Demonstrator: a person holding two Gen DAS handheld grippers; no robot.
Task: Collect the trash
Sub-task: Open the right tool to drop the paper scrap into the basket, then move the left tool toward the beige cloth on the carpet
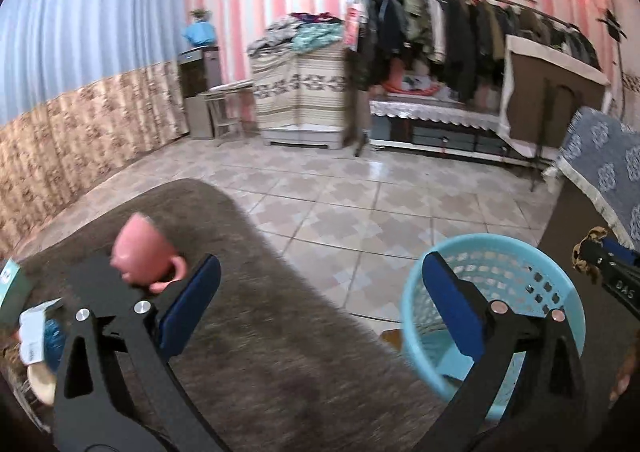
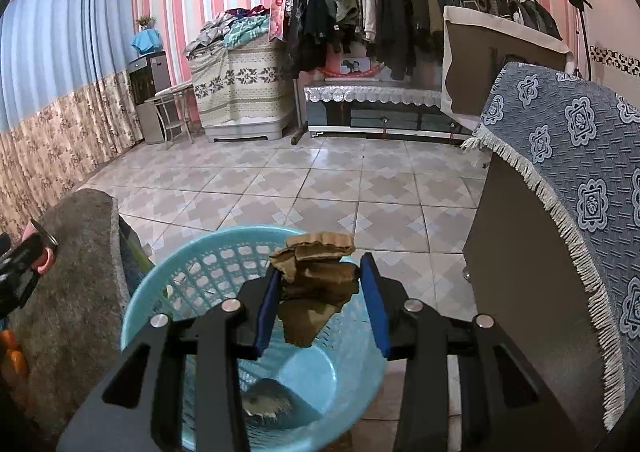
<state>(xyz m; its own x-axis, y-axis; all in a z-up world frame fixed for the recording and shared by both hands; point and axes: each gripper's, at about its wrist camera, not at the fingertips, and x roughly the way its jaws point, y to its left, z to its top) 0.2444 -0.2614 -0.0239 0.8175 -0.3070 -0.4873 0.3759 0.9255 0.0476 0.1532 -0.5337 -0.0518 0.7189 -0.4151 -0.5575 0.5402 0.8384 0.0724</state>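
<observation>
**Cardboard scrap held over basket; left tool empty**

The crumpled brown cardboard scrap [image 2: 316, 284] sits clamped between the blue pads of my right gripper [image 2: 320, 304], jaws partly closed on it. It hangs directly above the open mouth of the light blue plastic basket [image 2: 168, 292], which stands on the tiled floor [image 2: 320, 188]. A grey piece of litter [image 2: 264, 400] lies on the basket bottom.

My left gripper [image 1: 320, 312] is spread fully wide and holds nothing; one finger is over the basket rim, the other over the grey-brown covered table [image 1: 248, 324] beside the basket. A pink cup [image 1: 144, 256] stands on that table. A patterned blue cloth [image 2: 568, 124] drapes furniture right of the basket.
</observation>
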